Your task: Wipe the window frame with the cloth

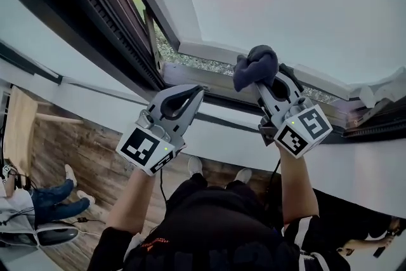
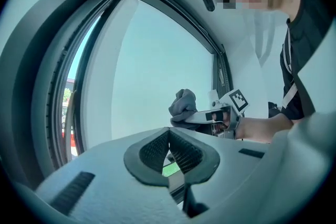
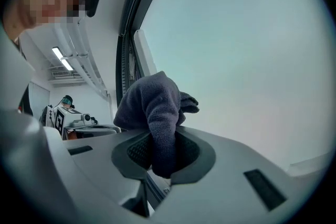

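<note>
Between the jaws of the right tool [image 3: 163, 153] a dark blue-grey cloth [image 3: 155, 107] is pinched: the ribbed pads clamp a fold of it, and the rest bunches up in a rounded wad above and beyond the tips. Just to the left of that wad, in the right gripper view, runs a dark upright member of the window frame [image 3: 127, 34], and ahead of the tool and to its right the pale pane [image 3: 247, 50] fills the view. From the head view the wad sits past the tool's tips, over the frame's lower rail near a corner of the opening; whether the cloth presses on the rail or hangs just off it cannot be told. The left tool [image 2: 169, 136] is closed on nothing, its two pads meeting in a line at their tips. It is held beside the right tool, somewhat lower and well apart from it, pointing toward the same stretch of frame, and its tips stop short of the rail. Each tool's marker cube faces back toward the person, whose bare forearms reach up behind them. Far below the tools lies a wooden floor [image 1: 82, 162].
</note>
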`<state>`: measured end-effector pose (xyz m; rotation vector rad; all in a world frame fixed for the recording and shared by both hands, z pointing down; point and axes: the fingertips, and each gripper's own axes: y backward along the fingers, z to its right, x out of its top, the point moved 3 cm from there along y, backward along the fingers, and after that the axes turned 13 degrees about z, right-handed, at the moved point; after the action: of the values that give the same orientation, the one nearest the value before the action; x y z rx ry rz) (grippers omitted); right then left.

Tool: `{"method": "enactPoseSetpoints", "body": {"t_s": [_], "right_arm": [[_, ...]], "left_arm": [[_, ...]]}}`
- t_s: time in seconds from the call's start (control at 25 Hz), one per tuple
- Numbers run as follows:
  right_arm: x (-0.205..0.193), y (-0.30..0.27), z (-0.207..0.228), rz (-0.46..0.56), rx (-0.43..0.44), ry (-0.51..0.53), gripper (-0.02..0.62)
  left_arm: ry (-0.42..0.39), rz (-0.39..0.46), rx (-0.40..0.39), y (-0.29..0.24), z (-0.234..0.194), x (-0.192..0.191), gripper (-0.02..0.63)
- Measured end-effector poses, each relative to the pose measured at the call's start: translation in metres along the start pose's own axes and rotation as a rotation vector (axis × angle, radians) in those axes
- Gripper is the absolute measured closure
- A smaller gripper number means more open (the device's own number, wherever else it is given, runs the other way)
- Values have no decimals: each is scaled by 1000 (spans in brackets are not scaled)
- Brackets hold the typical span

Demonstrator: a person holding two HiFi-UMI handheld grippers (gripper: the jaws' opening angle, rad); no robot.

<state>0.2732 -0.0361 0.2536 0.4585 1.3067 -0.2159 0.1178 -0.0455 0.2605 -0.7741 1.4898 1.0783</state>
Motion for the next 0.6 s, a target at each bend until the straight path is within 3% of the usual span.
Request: {"method": "enactPoseSetpoints", "body": {"t_s": [0.28,0.6], "right_arm": [[10,14,3,-15,-82,12,545],[25,57,22,-1,-160,27,545]], "left_arm": [[56,14,-55,-15,-7,4,588],[54,35,-124,-49,19,9,588]]}}
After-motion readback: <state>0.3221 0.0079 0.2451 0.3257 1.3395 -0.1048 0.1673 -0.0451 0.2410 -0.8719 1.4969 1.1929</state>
